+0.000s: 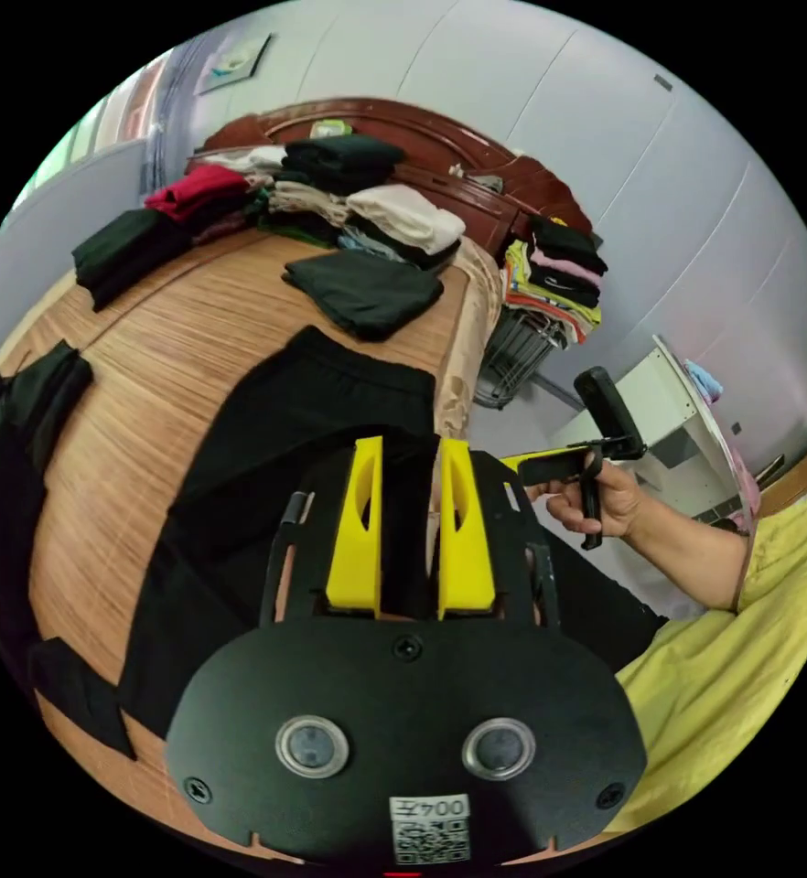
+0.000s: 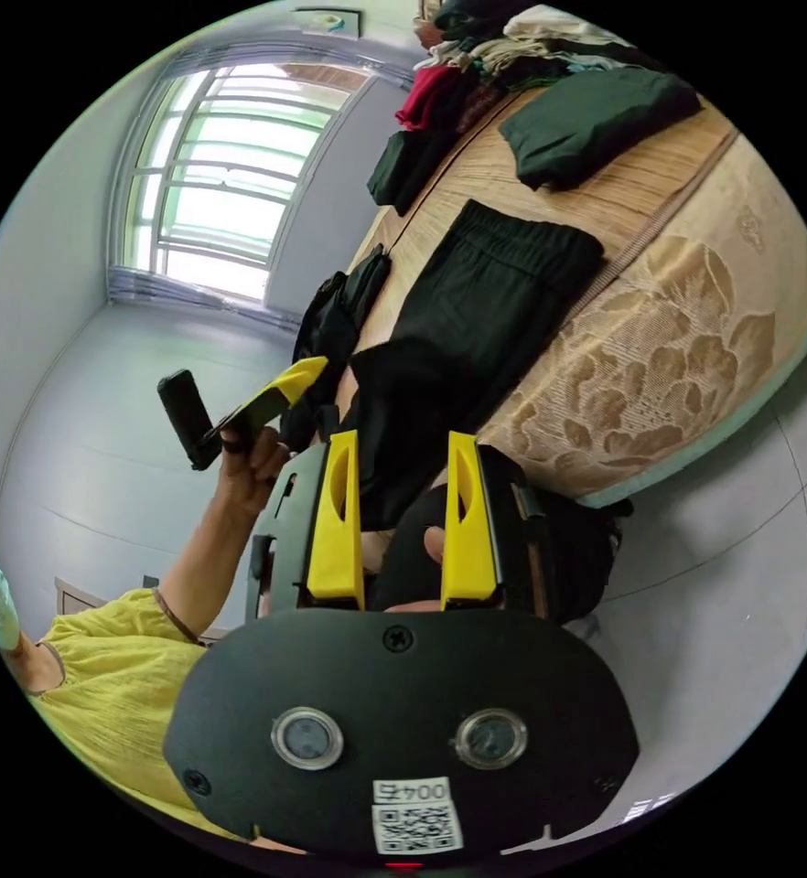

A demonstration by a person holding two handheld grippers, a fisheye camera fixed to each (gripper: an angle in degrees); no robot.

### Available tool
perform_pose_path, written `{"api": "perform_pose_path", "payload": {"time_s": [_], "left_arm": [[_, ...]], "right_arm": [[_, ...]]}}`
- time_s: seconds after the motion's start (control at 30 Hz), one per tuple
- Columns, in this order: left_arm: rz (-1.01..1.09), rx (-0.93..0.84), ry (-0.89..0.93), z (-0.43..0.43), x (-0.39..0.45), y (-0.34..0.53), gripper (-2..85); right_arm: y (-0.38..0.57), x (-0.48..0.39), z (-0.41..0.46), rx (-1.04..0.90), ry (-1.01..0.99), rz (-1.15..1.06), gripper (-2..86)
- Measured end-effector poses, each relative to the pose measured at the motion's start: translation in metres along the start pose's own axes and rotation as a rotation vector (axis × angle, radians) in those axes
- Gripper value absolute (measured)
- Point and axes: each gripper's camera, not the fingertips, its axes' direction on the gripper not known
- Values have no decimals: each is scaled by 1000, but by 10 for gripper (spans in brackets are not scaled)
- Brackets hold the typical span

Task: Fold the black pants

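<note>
The black pants (image 1: 312, 430) lie flat on the bed (image 1: 147, 366), waistband toward the headboard, legs running to the foot edge and hanging over it, which leaves the leg ends within reach from where the person stands off that edge. In the left gripper view the left gripper (image 1: 410, 448) sits just above the leg cloth near the foot edge, its yellow jaws set a little apart with dark cloth seen between them; whether they bite the cloth I cannot tell. In the right gripper view the right gripper (image 2: 394, 448) is off the foot edge, over the hanging legs, its jaws spread wider with cloth and a finger showing in the gap, not pinching as far as I can judge. Both seem placed to take the leg ends and carry them up toward the waistband. A folded dark garment (image 1: 364, 288) lies beyond the waistband, and stacks (image 1: 330, 183) line the headboard edge, so room past the waistband is short; the bare mat beside the pants gives the open room.
</note>
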Motion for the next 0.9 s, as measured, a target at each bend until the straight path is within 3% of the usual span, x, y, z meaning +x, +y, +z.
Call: {"api": "perform_pose_path", "payload": {"time_s": [0.07,0.2,0.3,0.43,0.6,0.9], "left_arm": [[-10,-10,53,30,11,-6,104],[11,80,43,7,17,7,98],[-70,86,-84,-18,-11,51,90],[-236,-41,-254,-23,-62,148,88],[-373,-113,-310,-9,-85,234,78],[-530,73,-283,-7,-107,289,32]], "right_arm": [[5,-2,5,18,37,4,137],[3,-24,29,23,155,-67,126],[-5,-57,66,3,309,-200,116],[-16,-102,132,-20,522,-392,104],[-32,-128,200,-101,539,-480,102],[34,-185,366,-591,569,-899,161]]}}
